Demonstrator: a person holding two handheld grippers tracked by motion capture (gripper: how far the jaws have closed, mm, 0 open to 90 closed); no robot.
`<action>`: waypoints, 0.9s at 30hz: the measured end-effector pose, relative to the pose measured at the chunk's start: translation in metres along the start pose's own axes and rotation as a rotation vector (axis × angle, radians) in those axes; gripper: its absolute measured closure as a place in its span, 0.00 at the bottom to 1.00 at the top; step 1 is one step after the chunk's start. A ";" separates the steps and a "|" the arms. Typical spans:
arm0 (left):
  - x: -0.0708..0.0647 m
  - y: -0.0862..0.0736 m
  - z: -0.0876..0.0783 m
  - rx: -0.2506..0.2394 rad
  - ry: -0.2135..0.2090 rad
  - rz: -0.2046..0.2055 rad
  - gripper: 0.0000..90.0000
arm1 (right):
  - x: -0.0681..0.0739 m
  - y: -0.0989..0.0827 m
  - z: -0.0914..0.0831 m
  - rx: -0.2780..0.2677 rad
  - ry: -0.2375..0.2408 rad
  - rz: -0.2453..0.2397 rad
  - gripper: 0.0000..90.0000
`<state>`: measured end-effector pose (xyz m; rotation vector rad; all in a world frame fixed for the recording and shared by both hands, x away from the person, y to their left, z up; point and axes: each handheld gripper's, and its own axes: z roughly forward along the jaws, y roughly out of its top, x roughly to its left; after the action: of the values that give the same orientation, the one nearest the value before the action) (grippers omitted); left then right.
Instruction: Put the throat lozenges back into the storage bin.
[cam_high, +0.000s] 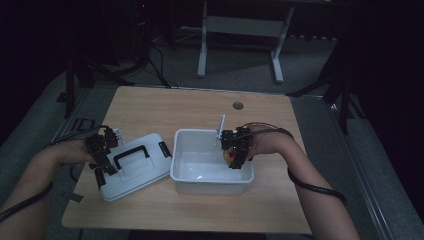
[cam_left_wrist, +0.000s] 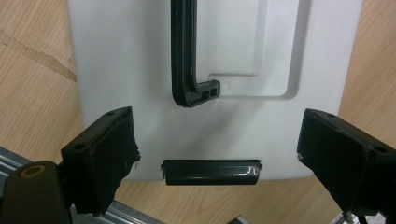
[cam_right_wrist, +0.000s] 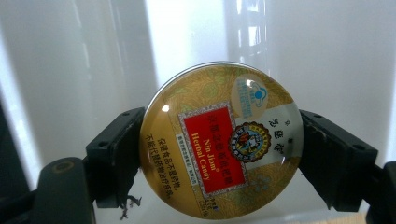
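Over the open white box (cam_high: 212, 172) at the middle of the bench (cam_high: 195, 107), the right tongs (cam_high: 235, 155) are clenched on a round candy tin (cam_right_wrist: 222, 140), a black pad pressed against each side of its rim. From above, the tin (cam_high: 229, 157) is little more than a yellow and red speck between the jaws, just inside the box's right wall; whether it touches the floor of the box cannot be told. The right gripper view brings it close: gold lid, red label, white plastic behind it, with the bottom edge of the tin cut off by the frame.

The left tongs (cam_high: 102, 157) hang released over the lid (cam_high: 134, 165), which lies flat on the bench just left of the box. In the left gripper view the jaws stand wide apart with nothing between the pads, above the lid's near edge (cam_left_wrist: 215, 93). Its black handle (cam_left_wrist: 187, 60) is cut off at the top of that view, and a black latch (cam_left_wrist: 211, 171) sits at the edge between the jaws.

Both forearms come in from the bottom and are cropped there. The bench is pale wood with a round grey plug (cam_high: 238, 105) near its far edge. Beyond it the room is dim: grey floor, a white frame (cam_high: 240, 30) of another table, dark stands and cables hard to make out
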<state>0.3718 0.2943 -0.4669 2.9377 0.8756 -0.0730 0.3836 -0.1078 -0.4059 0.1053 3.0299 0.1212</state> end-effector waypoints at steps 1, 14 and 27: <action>0.000 0.000 0.000 0.000 0.001 0.001 0.13 | -0.001 0.000 0.003 0.005 0.001 0.001 0.22; 0.000 0.000 0.002 0.006 -0.005 0.004 0.13 | -0.006 0.001 0.042 0.068 0.027 -0.004 0.22; 0.000 0.001 0.003 0.008 -0.010 0.008 0.13 | -0.003 0.008 0.062 0.126 0.028 -0.023 0.22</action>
<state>0.3721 0.2935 -0.4703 2.9455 0.8637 -0.0917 0.3940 -0.0954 -0.4665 0.0791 3.0642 -0.0711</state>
